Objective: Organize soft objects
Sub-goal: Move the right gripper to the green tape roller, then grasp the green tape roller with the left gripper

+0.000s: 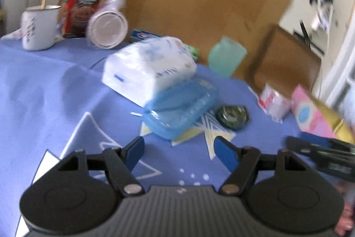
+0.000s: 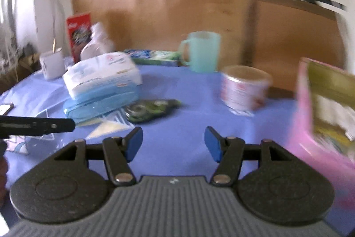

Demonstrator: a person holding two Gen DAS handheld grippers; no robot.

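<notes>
Tissue pack (image 1: 148,70) lies on a blue plastic-wrapped pack (image 1: 182,108) on the tablecloth (image 1: 44,92). Your left gripper (image 1: 178,151) and right gripper (image 2: 173,142) hover above the cloth, jaws spread, pinching nothing.

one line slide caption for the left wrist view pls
Open left gripper over blue tablecloth, facing a white tissue pack.
</notes>
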